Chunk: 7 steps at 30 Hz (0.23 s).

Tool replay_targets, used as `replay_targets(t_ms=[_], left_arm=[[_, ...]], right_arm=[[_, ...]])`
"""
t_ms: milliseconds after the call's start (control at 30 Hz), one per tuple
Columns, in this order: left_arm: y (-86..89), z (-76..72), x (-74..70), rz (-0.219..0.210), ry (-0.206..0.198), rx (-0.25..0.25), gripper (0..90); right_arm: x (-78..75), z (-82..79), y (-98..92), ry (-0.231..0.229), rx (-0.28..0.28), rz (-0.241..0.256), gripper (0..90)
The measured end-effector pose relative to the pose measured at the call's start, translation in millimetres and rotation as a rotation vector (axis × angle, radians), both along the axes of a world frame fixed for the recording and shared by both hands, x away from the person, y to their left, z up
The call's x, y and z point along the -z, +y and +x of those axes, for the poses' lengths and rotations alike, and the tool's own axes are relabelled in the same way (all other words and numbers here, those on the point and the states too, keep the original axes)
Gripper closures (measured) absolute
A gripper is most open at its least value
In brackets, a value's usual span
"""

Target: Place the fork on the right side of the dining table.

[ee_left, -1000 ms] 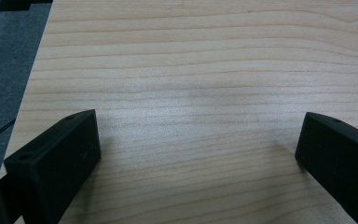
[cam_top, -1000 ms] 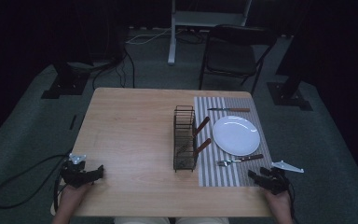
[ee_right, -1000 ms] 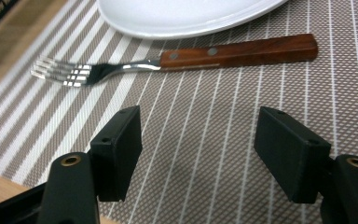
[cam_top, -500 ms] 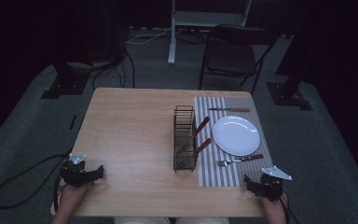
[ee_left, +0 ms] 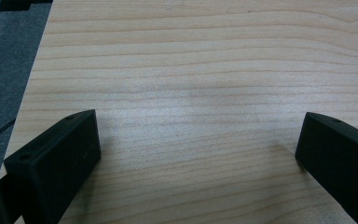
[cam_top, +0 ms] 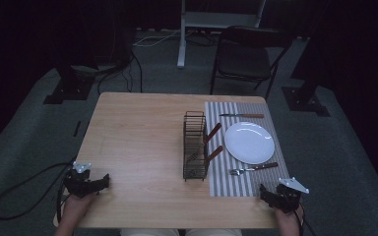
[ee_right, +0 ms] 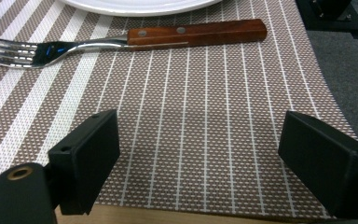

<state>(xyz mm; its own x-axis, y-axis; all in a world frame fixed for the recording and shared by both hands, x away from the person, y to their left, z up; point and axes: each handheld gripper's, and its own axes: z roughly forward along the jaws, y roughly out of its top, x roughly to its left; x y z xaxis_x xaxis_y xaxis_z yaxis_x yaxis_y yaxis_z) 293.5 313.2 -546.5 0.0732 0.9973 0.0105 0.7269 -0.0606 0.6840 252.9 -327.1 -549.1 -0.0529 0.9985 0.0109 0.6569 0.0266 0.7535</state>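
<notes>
The thing nearest to the work is the fork (ee_right: 121,44), which lies flat on the striped placemat (ee_right: 205,140) just in front of the right gripper (ee_right: 198,154), its wooden handle pointing away to the right in the right gripper view and its steel tines to the left, close beside the near rim of the white plate (cam_top: 249,142). The right gripper's jaws stand wide apart and hold nothing, low over the near edge of the placemat; the left gripper (ee_left: 198,154) rests well apart from all this over bare wood at the near left corner of the surface (cam_top: 138,137), its jaws likewise wide apart and empty. The fork looks light and stiff, so weight should be no trouble; the difficulty, as I judge it, is that it lies low and thin against the mat, giving the jaws little to close on from above. The riveted wooden handle seems the better place to take hold: it is thicker, flat-sided and less slick than the polished steel neck and tines, which would likely slip or pivot between the pads. A grip near the middle of the handle should keep the fork from swinging tines-down. The woven mat may give or slide a little if the jaws press into it. A wire rack (cam_top: 195,145) already holding two wooden-handled pieces stands at the mat's left edge, and a knife (cam_top: 241,116) lies beyond the plate.
</notes>
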Motion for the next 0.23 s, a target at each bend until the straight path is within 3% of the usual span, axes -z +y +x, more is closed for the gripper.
replay_targets(t_ms=[233], left_arm=[[0.0,0.0,-0.1,0.001,0.001,0.000,0.3]], right_arm=[[0.1,-0.1,-0.4,-0.003,0.003,-0.002,12.3]])
